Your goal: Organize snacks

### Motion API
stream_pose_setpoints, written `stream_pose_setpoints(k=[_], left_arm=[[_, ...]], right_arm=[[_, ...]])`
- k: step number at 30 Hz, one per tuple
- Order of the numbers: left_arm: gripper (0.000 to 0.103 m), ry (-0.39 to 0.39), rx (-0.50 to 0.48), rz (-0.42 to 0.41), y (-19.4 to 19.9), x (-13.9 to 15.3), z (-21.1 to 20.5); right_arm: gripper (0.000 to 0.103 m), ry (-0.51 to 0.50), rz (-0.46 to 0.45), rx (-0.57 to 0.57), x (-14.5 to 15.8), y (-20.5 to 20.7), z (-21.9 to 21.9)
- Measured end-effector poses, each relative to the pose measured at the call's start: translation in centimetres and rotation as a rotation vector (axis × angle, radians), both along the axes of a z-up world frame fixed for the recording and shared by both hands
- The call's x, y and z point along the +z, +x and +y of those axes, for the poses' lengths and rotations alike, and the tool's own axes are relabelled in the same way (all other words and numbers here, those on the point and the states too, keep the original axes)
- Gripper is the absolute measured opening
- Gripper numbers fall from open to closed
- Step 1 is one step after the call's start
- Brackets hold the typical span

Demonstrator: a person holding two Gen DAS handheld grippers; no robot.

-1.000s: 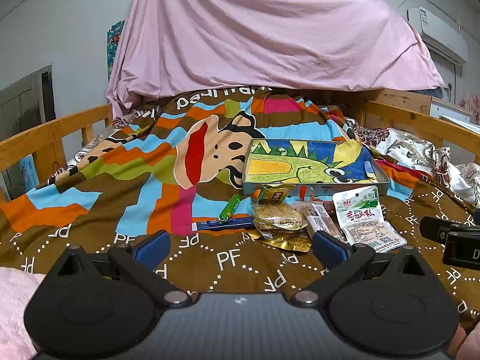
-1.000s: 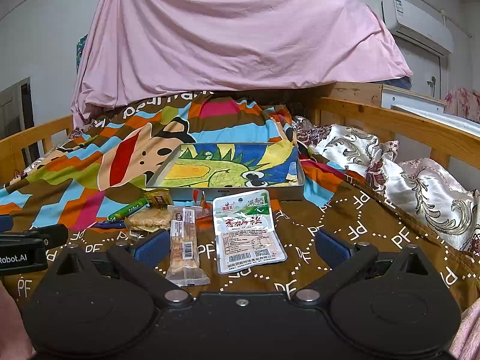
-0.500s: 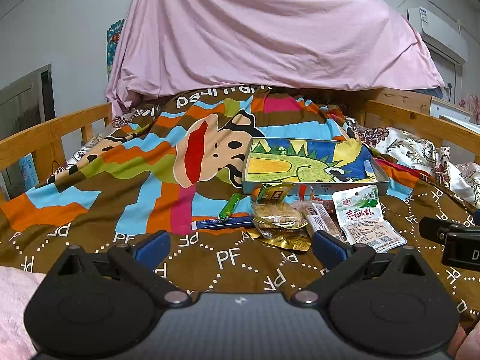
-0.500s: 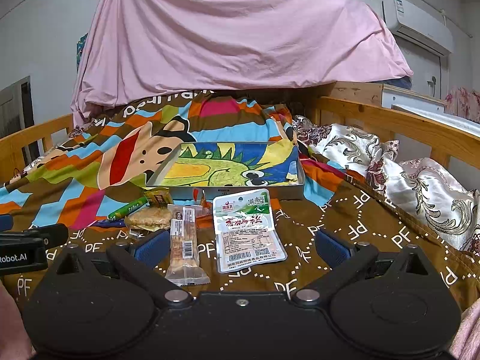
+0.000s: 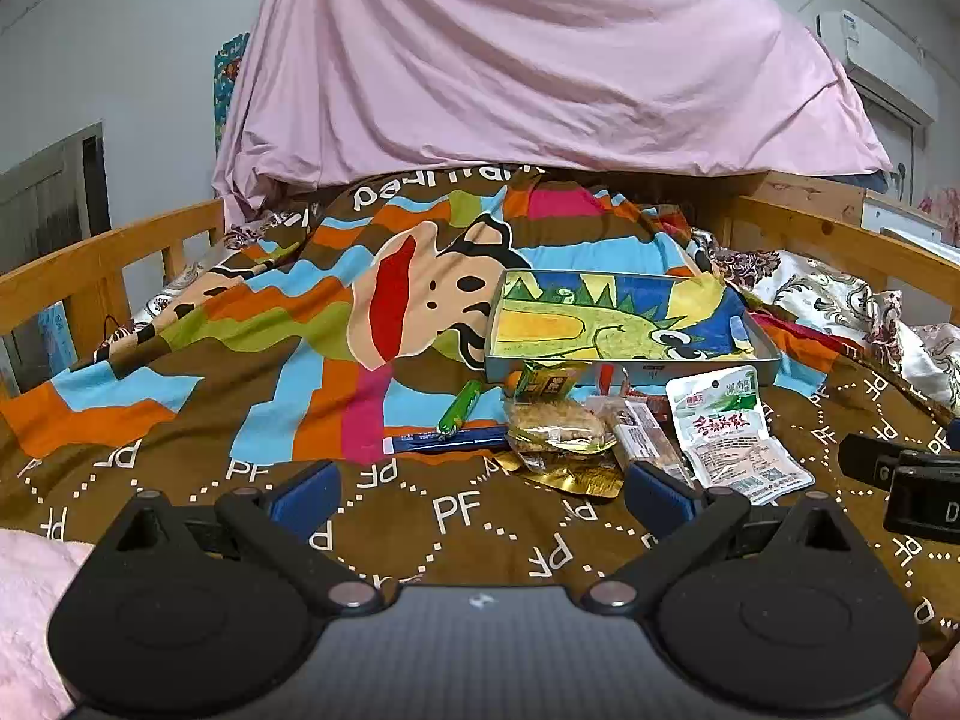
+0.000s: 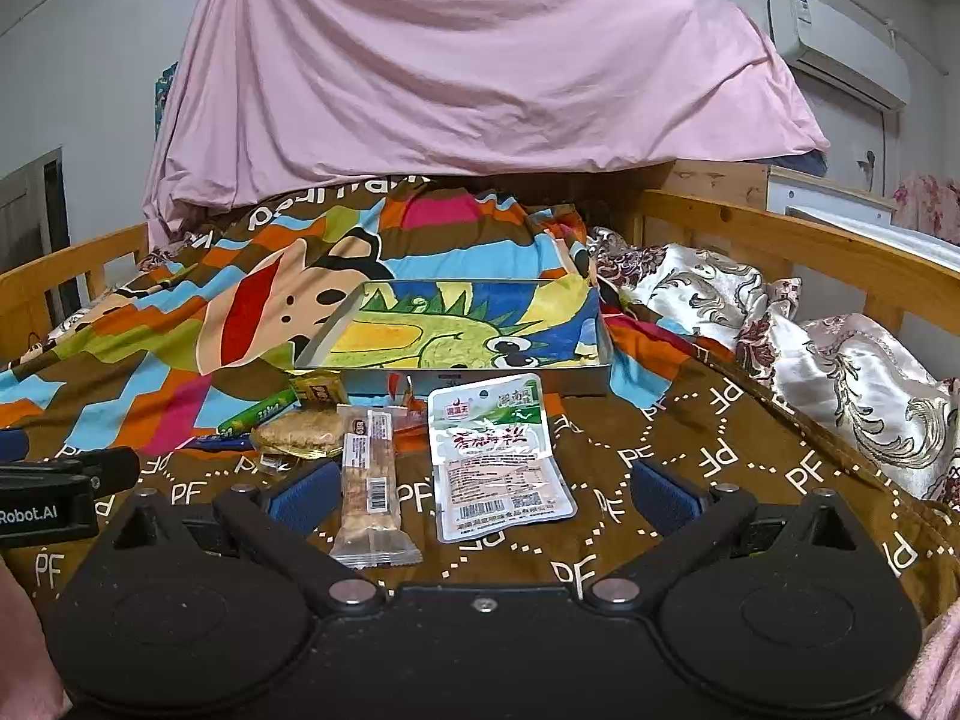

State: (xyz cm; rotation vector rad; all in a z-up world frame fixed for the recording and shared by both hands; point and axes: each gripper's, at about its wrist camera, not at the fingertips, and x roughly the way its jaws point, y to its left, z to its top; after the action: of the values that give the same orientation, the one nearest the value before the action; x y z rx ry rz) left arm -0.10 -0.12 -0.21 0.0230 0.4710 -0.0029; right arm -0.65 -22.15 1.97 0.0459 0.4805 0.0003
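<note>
Bed setup: wooden rails (image 6: 780, 240) on both sides, a brown cartoon blanket (image 5: 180, 360) as the work surface, pink sheet (image 6: 450, 60) draped at the back. Plenty of bare blanket on the left, while a silky pillow (image 6: 840, 360) crowds the right edge.

Left gripper (image 5: 477, 489) has its jaws spread wide with nothing between them, only blanket. The snack pile sits just ahead and to the right: cracker pack (image 5: 555, 426) on a gold wrapper (image 5: 570, 474), blue stick (image 5: 444, 439), green stick (image 5: 459, 411).

Right gripper (image 6: 480, 489) is also wide open and empty. The long bar (image 6: 369, 480) and white pouch (image 6: 498, 456) lie flat on the blanket between its fingers, reaching back toward the pads, not touched as far as I can see.

Behind the pile, the dinosaur-print tray (image 6: 456, 369) is empty of snacks.

Compared with a second ago, pretty much nothing has moved; both grippers sit in the same spots.
</note>
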Motion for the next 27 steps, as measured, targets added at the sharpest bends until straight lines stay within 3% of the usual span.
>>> stream_pose_setpoints(k=[11, 15, 23, 27], left_arm=[[0.103, -0.013, 0.016, 0.073, 1.6, -0.1, 0.4], [0.103, -0.028, -0.021, 0.131, 3.3, 0.2, 0.7], [0.103, 0.013, -0.117, 0.205, 8.4, 0.5, 1.4], [0.103, -0.002, -0.137, 0.244, 11.2, 0.5, 2.7]], right_arm=[[0.103, 0.021, 0.133, 0.000, -1.2, 2.4, -0.1], [0.103, 0.035, 0.166, 0.017, -1.6, 4.1, -0.3], [0.103, -0.067, 0.149, 0.110, -2.4, 7.3, 0.9], [0.103, -0.105, 0.154, 0.179, -3.1, 9.0, 2.1]])
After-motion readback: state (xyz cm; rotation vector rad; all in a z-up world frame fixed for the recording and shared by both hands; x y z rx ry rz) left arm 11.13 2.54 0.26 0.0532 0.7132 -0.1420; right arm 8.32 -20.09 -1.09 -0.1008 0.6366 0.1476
